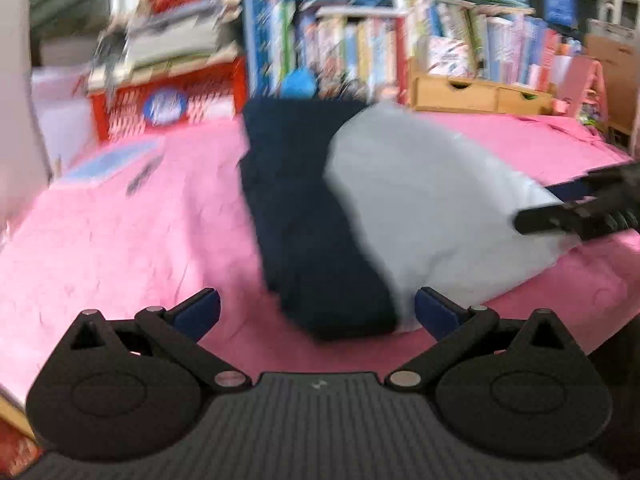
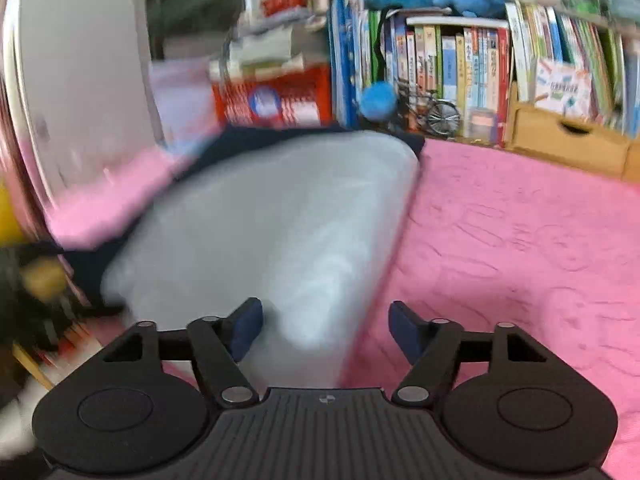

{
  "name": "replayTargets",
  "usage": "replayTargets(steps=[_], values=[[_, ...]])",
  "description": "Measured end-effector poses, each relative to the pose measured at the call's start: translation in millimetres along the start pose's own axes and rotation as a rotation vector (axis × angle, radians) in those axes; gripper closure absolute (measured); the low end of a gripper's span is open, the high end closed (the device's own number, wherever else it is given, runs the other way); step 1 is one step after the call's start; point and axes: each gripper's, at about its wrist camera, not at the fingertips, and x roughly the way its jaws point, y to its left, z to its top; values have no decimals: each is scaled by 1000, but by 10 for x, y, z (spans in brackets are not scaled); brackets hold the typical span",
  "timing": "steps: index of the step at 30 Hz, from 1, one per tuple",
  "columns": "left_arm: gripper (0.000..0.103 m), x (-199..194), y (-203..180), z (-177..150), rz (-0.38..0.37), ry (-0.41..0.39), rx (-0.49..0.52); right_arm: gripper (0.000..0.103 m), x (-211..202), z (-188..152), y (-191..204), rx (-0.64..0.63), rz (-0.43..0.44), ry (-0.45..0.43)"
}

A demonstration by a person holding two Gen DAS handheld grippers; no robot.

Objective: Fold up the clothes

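Both tongs, left tongs [image 1: 318, 312] and right tongs [image 2: 326, 330], gape empty; grey-and-navy garment [image 1: 420, 200] half-folded, probably needs regrabbing an edge next.

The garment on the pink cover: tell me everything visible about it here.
The garment is soft cloth in two colours, a dark navy part and a light grey part folded over it. It lies on the pink cover in front of the bookshelf, blurred by motion. The right gripper stands open at its near grey edge; no pinch shows. The left gripper is open too.
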Motion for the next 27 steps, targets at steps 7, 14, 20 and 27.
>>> replayTargets(steps=[7, 14, 20, 27], values=[[0, -252, -53, 318, 38, -133, 13, 22, -251, 27, 82, 27, 14, -184], [0, 157, -259, 586, -20, -131, 66, 22, -2, 249, 90, 74, 16, -214], [0, 610, -181, 533, -24, 4, 28, 18, 359, 233, 49, 87, -30, -119], [0, 741, -49, 412, -81, 21, -20, 10, 602, 239, 34, 103, -43, 14]])
